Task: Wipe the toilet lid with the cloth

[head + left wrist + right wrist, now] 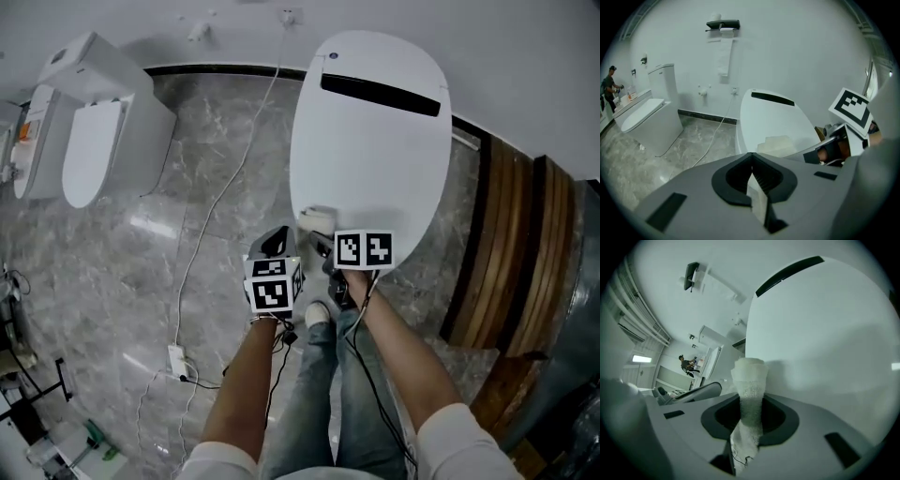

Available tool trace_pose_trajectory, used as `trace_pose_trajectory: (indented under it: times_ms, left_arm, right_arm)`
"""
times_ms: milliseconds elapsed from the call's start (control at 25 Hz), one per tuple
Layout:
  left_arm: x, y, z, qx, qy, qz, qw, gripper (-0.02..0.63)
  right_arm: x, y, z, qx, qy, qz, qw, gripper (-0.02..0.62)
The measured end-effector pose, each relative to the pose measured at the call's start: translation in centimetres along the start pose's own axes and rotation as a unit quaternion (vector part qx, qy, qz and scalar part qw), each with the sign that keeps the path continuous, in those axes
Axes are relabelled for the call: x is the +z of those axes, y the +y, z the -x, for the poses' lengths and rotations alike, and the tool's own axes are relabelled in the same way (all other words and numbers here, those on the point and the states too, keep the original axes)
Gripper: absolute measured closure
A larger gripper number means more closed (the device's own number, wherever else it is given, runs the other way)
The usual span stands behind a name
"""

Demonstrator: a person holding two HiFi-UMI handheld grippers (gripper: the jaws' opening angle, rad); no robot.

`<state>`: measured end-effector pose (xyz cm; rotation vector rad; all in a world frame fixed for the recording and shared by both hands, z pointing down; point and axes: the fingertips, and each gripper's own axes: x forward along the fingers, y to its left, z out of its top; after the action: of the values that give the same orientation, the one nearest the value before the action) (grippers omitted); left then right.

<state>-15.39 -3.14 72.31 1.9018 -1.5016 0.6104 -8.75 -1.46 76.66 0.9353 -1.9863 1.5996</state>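
Cloth at the lid's near rim

My right claw [749,427] is clamped on the cloth [750,378]; its folded end sits at the near-left edge of the closed lid [375,150]; my left claw [752,180] is closed and empty, just beside; I judge the wipe barely begun, nearly the whole lid left.
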Motion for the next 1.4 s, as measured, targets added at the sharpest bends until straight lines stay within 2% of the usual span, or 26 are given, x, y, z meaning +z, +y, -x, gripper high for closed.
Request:
trace_pose_trajectory:
  times_ms: [160, 320, 560, 720, 880, 1120, 1240, 1400]
  left_arm:
    - [-1.3, -2.1, -0.1, -0.02, 0.006, 0.003, 0.9998, 0.592]
    - [-2.1, -8.3, -1.4, -0.069, 0.016, 0.007, 0.9975, 0.592]
    - [-2.8, -17.7, -3.7, -0.14, 0.029, -0.014, 0.9896, 0.592]
    - [-3.5, -21.5, -4.5, -0.169, 0.039, -0.037, 0.9841, 0.592]
    - [-4.4, -22.3, -4.9, -0.173, 0.049, -0.054, 0.9822, 0.592]
    - [-4.8, -20.9, -4.3, -0.167, 0.055, -0.051, 0.9831, 0.592]
    - [-3.5, -20.0, -3.7, -0.166, 0.034, -0.046, 0.9845, 0.592]
    - [-0.8, -17.7, -1.6, -0.169, -0.006, -0.014, 0.9854, 0.592]
  right_arm:
    - [-1.0, -1.7, 1.4, -0.014, 0.009, 0.021, 1.0, 0.508]
    - [-2.0, -5.9, 5.8, -0.047, 0.017, 0.036, 0.998, 0.508]
    - [-2.9, -14.2, 13.5, -0.106, -0.023, -0.018, 0.994, 0.508]
    - [-3.0, -17.1, 15.9, -0.122, -0.043, -0.053, 0.99, 0.508]
    - [-3.1, -17.2, 15.7, -0.128, -0.054, -0.063, 0.988, 0.508]
    - [-3.2, -17.2, 15.9, -0.119, -0.055, -0.069, 0.989, 0.508]
    - [-2.9, -16.4, 16.3, -0.114, -0.061, -0.073, 0.989, 0.508]
    - [-2.0, -14.3, 16.5, -0.101, -0.087, -0.071, 0.988, 0.508]
